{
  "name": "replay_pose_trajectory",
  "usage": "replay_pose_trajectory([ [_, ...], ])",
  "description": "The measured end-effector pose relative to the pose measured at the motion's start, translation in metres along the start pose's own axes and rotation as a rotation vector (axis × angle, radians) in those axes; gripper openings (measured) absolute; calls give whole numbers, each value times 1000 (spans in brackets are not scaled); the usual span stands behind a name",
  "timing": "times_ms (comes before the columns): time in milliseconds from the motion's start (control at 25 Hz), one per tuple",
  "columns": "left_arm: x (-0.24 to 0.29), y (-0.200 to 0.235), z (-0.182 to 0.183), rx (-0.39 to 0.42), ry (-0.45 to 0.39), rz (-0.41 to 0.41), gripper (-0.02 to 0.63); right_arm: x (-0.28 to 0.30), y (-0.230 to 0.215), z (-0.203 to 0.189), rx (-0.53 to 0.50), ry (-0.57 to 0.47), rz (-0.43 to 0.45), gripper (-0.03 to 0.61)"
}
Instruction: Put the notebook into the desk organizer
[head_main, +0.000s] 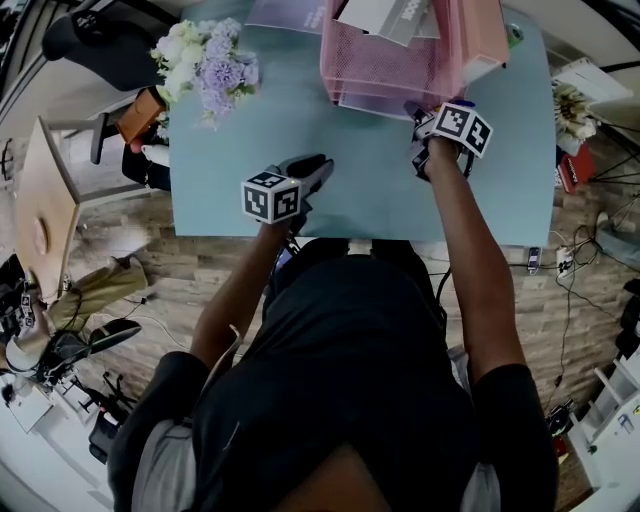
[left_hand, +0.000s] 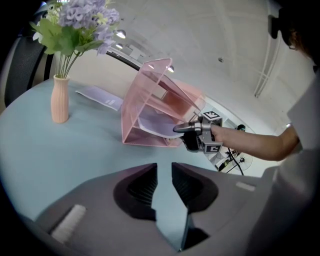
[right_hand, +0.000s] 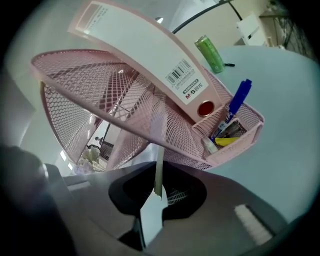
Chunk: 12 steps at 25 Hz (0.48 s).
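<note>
The pink mesh desk organizer (head_main: 390, 60) (left_hand: 150, 107) (right_hand: 115, 95) stands at the far side of the teal table (head_main: 250, 160). A thin pale notebook (left_hand: 156, 128) (right_hand: 158, 167) lies partly inside its lowest tier, with one edge sticking out. My right gripper (head_main: 420, 125) (left_hand: 186, 128) (right_hand: 157, 192) is shut on that outer edge, right at the organizer's front. My left gripper (head_main: 318, 165) (left_hand: 164, 172) hovers low over the near middle of the table. It is shut with nothing in it, well apart from the organizer.
A pale vase of lilac flowers (head_main: 205, 60) (left_hand: 60, 100) stands at the table's far left, a flat booklet (left_hand: 99, 96) behind it. The organizer's side cup (right_hand: 230, 127) holds a blue pen (right_hand: 239, 97). A green can (right_hand: 210, 54) stands beyond.
</note>
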<state>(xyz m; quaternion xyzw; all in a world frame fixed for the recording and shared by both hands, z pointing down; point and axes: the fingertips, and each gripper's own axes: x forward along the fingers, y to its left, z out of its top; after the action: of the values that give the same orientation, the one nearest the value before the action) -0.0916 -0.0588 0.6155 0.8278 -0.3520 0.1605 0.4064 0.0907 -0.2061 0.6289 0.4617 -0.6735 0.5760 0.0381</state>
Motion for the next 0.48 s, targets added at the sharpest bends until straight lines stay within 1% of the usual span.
replay_pose_trajectory([
  [160,-5,5,2,-3,-7,3,152,7,2,0,1,6,-7,35],
  [280,-8,8,4,-5,-14,3,152,11,0,1,-6,-8,1,38],
  [400,-11,11,6,-6,-23,1,152,11,3,0,-39,-22,0,64],
  [480,-14,15,8,-8,-29,0,152,9,6,-2,-59,-20,1,100],
])
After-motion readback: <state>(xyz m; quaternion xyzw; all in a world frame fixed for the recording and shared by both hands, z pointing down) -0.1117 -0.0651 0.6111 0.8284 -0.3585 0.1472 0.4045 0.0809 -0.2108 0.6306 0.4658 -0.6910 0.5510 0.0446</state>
